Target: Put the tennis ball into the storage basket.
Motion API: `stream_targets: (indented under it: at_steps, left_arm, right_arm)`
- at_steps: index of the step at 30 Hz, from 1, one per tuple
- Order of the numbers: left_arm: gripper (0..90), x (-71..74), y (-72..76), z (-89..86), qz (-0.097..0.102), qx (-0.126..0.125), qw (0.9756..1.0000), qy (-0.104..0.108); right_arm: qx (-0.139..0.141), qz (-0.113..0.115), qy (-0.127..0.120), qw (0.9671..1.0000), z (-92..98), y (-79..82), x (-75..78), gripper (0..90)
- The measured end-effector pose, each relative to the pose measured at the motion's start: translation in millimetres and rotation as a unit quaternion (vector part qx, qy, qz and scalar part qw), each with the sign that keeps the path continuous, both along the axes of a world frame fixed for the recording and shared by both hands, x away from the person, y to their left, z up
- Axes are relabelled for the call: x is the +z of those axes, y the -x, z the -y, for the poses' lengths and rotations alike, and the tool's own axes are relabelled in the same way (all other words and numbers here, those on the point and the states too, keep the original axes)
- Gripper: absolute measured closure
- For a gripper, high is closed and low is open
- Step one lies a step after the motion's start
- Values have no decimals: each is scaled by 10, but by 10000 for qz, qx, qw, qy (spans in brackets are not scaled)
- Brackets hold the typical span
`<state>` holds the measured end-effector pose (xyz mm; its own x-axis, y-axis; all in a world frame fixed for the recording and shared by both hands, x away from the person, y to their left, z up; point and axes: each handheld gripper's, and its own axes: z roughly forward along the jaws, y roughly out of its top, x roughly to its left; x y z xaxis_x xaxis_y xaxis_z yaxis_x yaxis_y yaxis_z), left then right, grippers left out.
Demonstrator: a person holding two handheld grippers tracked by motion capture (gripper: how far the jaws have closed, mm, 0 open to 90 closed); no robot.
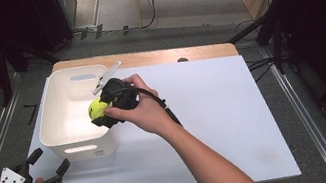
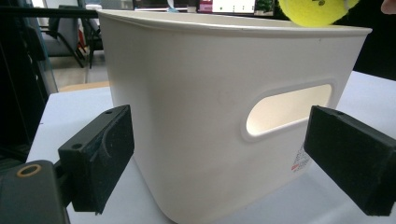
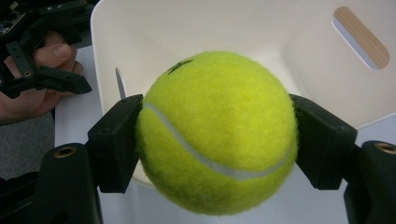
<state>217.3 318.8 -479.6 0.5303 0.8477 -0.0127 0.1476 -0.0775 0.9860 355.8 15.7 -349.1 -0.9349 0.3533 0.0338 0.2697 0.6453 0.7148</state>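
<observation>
Table: You are working at a flat white rectangular tabletop [image 1: 215,112], with a strip of light wood showing along its far edge.

Bin: The white plastic rectangular storage bin [image 1: 65,139] with slotted handle cut-outs stands upright on the left part of your table. From your left gripper view its near wall [image 2: 196,107] and one handle slot face you at close range.

Right arm: Your bare right forearm comes in from the bottom of the high view and slants up to the bin's right rim.

Right gripper: Your black two-jaw right gripper [image 1: 99,112] sits at that rim, over the bin's near right corner. Its jaws are pinched on the ball, one pad pressing each side, as your right gripper view [image 3: 215,140] shows plainly.

Left gripper: Your black two-jaw left gripper [image 1: 47,165], with its grey three-cornered plate on top, rests low at the table's near left corner, just in front of the bin. Its jaws are spread wide with nothing between the pads; in your left gripper view [image 2: 233,163] they frame the bin wall without touching it.

Ball: The fuzzy yellow-green tennis ball [image 3: 217,133] with its white curved seam is held above the bin's rim, clear of the floor of the bin. It peeks over the rim in your left gripper view [image 2: 313,11].
</observation>
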Motion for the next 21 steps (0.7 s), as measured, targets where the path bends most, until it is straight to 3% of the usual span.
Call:
stream_targets:
  at_steps: [13,21]
  left_arm:
    - [84,0,-1,0,4,-2,10000,3]
    - [84,1,-1,0,1,-5,10000,8]
  right_arm:
    - [74,5,36,10000,-106,-9,-57,242]
    - [80,16,197,9998,-198,10,-122,241]
